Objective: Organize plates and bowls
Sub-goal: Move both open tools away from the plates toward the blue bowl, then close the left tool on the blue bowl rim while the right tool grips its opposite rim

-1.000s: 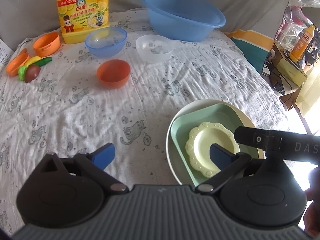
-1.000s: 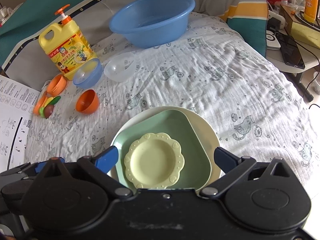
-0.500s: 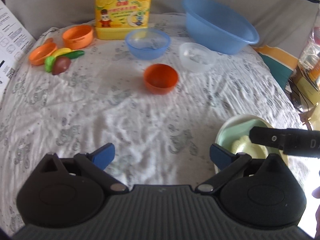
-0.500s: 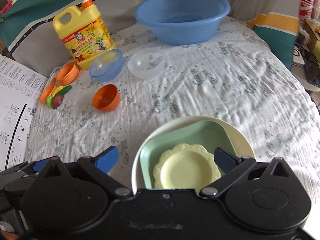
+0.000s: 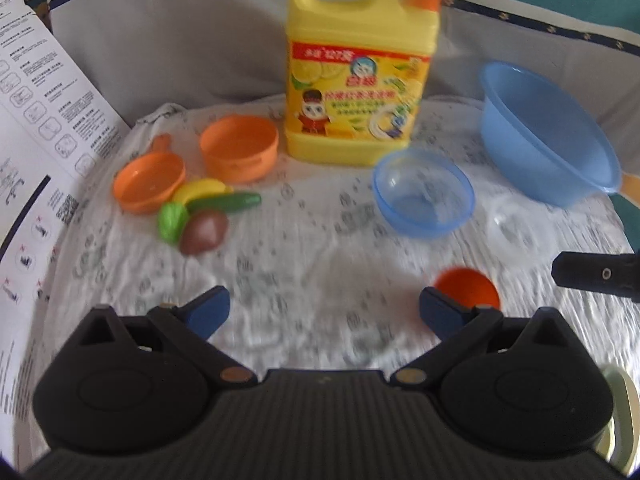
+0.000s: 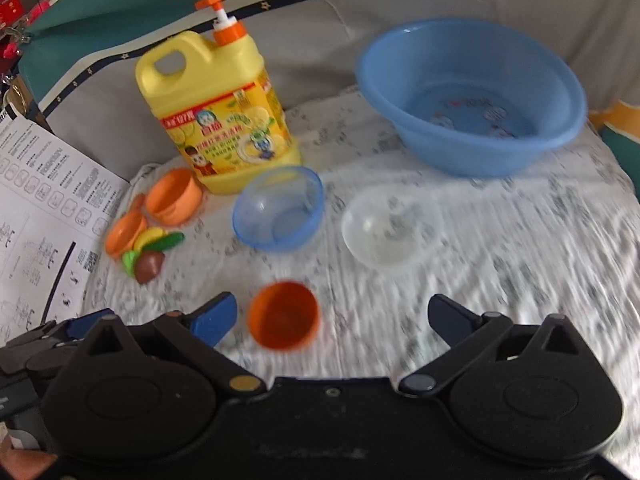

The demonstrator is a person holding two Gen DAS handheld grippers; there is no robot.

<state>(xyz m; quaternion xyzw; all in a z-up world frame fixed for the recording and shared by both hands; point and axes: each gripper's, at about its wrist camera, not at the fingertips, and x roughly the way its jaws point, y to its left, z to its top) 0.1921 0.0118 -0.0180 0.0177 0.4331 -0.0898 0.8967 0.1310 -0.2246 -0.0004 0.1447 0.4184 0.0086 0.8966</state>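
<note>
A small dark-orange bowl (image 6: 284,316) sits on the patterned cloth just beyond my right gripper (image 6: 332,316), which is open and empty. That orange bowl (image 5: 468,286) lies right beside the right fingertip of my left gripper (image 5: 322,310), also open and empty. Farther back stand a translucent blue bowl (image 6: 278,208) (image 5: 422,192) and a clear bowl (image 6: 390,232) (image 5: 520,228). Only the rim of the white plate (image 5: 622,412) shows at the lower right of the left wrist view; the stacked plates are hidden in the right wrist view.
A yellow detergent jug (image 6: 218,116) (image 5: 360,76) and a big blue basin (image 6: 470,92) (image 5: 546,132) stand at the back. Orange toy cups and toy vegetables (image 5: 200,208) lie at the left, next to a printed sheet (image 6: 40,208).
Both grippers have moved forward and left toward the bowls. The plate stack has dropped out of the right wrist view and shrunk to a rim in the left. Both stay open.
</note>
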